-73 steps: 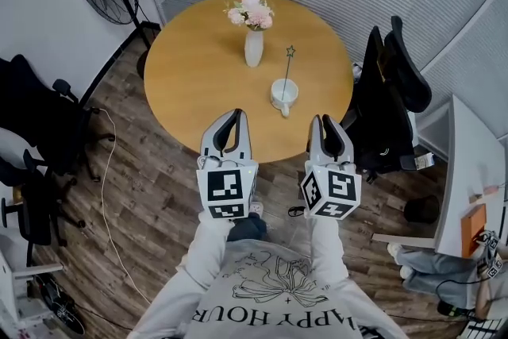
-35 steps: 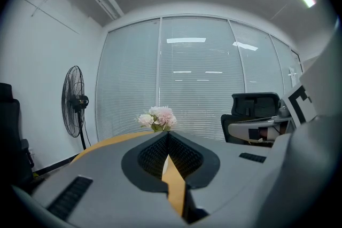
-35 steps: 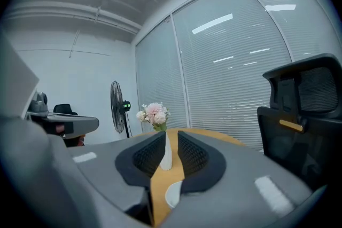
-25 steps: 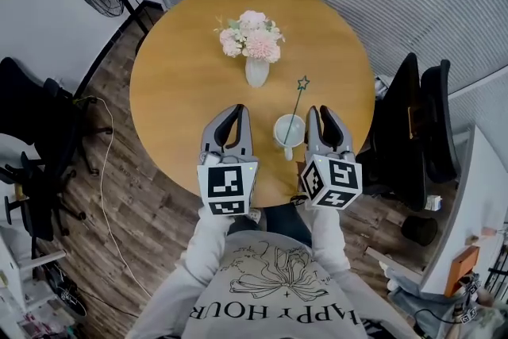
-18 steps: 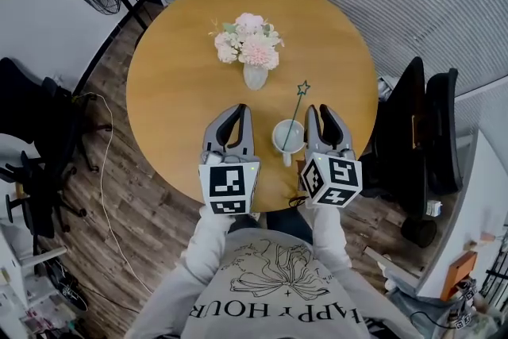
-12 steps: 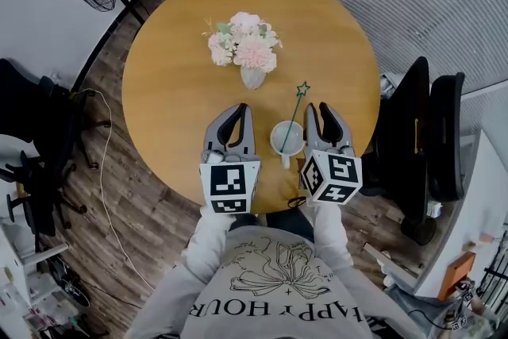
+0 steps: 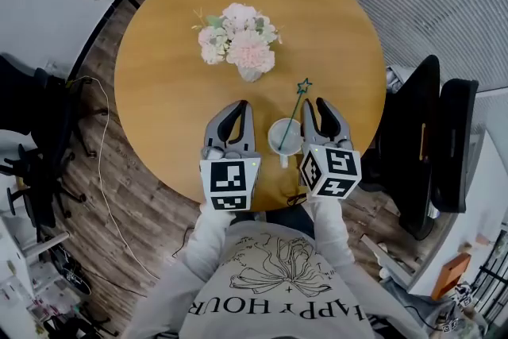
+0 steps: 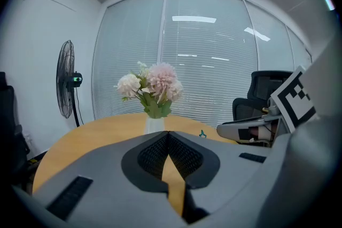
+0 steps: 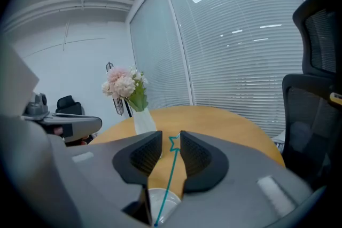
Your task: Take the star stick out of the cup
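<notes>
White cup on the tabletop holds the teal star stick. Right gripper fingers are opening around the stick without contact. Left gripper fingers are closed and empty.

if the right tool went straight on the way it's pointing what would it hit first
Probably the star stick: it leans up out of the cup into the gap between the right tool's opening jaws, not gripped. How far ahead the star sits is hard to judge.
</notes>
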Demonstrator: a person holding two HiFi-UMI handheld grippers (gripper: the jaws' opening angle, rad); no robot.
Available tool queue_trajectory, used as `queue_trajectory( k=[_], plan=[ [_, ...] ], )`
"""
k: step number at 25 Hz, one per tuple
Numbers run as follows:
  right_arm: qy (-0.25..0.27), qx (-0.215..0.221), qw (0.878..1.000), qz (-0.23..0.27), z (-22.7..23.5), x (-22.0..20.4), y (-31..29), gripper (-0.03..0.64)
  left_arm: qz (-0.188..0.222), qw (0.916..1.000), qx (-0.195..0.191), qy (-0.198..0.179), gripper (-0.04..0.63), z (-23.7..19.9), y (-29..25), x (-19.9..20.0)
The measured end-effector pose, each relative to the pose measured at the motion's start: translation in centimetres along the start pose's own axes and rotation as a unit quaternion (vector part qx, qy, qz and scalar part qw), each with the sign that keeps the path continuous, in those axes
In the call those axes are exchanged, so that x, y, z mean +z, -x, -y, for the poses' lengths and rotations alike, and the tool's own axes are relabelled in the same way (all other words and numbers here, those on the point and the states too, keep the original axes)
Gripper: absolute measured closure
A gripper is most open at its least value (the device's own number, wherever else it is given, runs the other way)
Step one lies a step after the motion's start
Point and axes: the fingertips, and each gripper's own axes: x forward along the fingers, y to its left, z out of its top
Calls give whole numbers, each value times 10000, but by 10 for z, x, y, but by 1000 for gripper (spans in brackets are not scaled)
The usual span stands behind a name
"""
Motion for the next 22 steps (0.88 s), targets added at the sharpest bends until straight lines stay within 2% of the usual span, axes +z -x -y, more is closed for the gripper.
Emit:
queue_trajectory(
  k=[22],
  plan=[
    [-112,390,9961,-782,6,-52,-40,503,-530,9984,162,129,589,-6,-24,-43]
  ],
)
